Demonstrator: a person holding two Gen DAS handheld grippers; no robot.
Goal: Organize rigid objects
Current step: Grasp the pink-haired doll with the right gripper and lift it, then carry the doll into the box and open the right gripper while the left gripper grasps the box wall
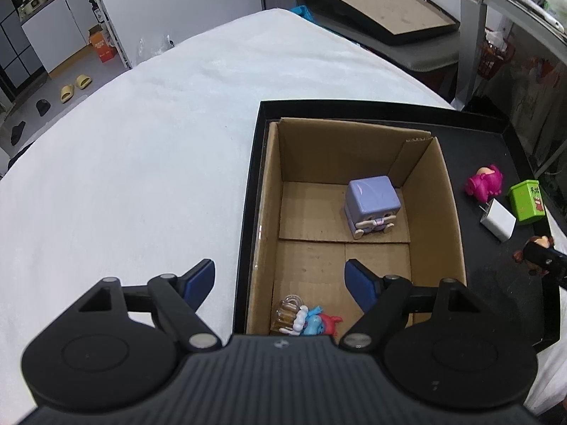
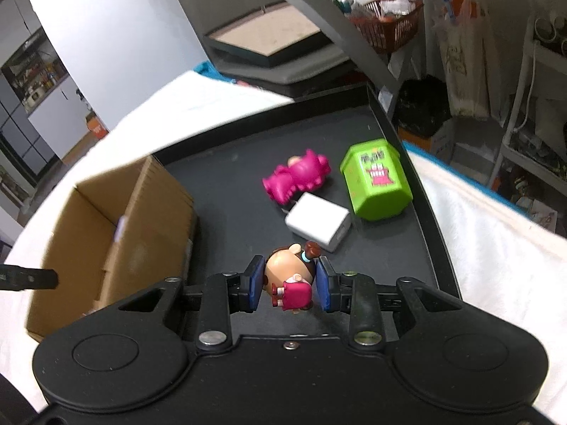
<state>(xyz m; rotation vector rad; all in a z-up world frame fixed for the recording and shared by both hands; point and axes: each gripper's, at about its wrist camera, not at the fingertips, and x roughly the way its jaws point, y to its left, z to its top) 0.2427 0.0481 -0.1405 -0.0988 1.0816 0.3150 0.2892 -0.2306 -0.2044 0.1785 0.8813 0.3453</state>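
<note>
My right gripper (image 2: pixel 290 281) is shut on a small doll figure (image 2: pixel 288 278) with a tan head and a pink dress, held above the black tray (image 2: pixel 226 205). On the tray lie a magenta toy (image 2: pixel 297 177), a white charger block (image 2: pixel 317 225) and a green box (image 2: pixel 377 182). The open cardboard box (image 1: pixel 439 191) stands in the tray; it holds a purple cube toy (image 1: pixel 372 203) and a small heap of toys (image 1: pixel 304 318) at its near end. My left gripper (image 1: pixel 280 279) is open and empty over the box's near left edge.
The tray rests on a white cloth-covered table (image 1: pixel 141 148). In the left wrist view the magenta toy (image 1: pixel 485 182), charger (image 1: pixel 498 221) and green box (image 1: pixel 526 200) lie right of the cardboard box. A second black tray (image 1: pixel 379 3) sits beyond the table.
</note>
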